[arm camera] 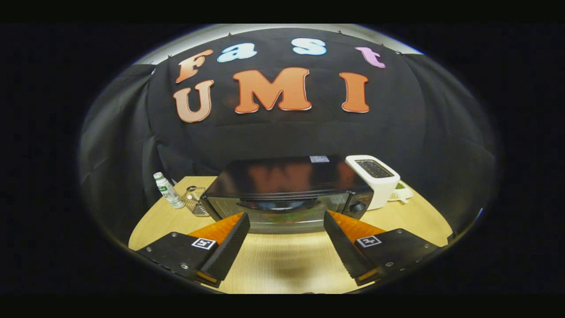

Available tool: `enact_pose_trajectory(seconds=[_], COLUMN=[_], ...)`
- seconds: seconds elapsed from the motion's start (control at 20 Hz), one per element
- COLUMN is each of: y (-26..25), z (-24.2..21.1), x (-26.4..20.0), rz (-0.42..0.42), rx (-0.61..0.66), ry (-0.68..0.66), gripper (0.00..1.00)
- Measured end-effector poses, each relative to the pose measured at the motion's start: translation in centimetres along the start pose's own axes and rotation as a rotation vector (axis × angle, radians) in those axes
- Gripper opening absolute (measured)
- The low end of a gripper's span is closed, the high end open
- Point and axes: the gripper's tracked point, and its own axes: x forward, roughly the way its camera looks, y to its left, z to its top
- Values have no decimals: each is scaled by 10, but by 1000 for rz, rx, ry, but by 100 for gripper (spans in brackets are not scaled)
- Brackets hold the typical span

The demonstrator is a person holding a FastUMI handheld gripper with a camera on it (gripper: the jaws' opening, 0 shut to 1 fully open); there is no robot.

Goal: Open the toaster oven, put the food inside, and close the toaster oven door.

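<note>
Nearest to us we find the gripper [287, 229], its two fingers spread wide with nothing between them but bare wood. We note that each finger [229, 247] has a black ribbed inner pad, an orange top face and a small square marker on its black mount. Both fingers hang above the light wooden table [282, 260], and we cannot tell whether they touch it.

Just beyond the fingertips we record the toaster oven [282, 194], standing on the table and facing us. Its glossy black top reflects the wall behind. We find its door [282, 214] closed, upright against the body, with a curved handle [278, 205] across the upper part of the glass. A dark control knob [356, 206] sits on the front panel at the right of the door. What lies behind the glass is too dim for us to identify.

Touching or just beside the oven's right side we see a white pop-up toaster [377, 179], upright. To the left of the oven we note a small clear container [196, 201], and further left a white bottle [168, 191] with a green label, tilted slightly.
</note>
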Motion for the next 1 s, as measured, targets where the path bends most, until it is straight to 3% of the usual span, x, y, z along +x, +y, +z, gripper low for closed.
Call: enact_pose_trajectory(seconds=[0.65, 1.0], y=[13, 4], z=[146, 174], x=[-78, -107], rz=[47, 21], rx=[8, 16], ry=[-238, -313], gripper=[99, 99])
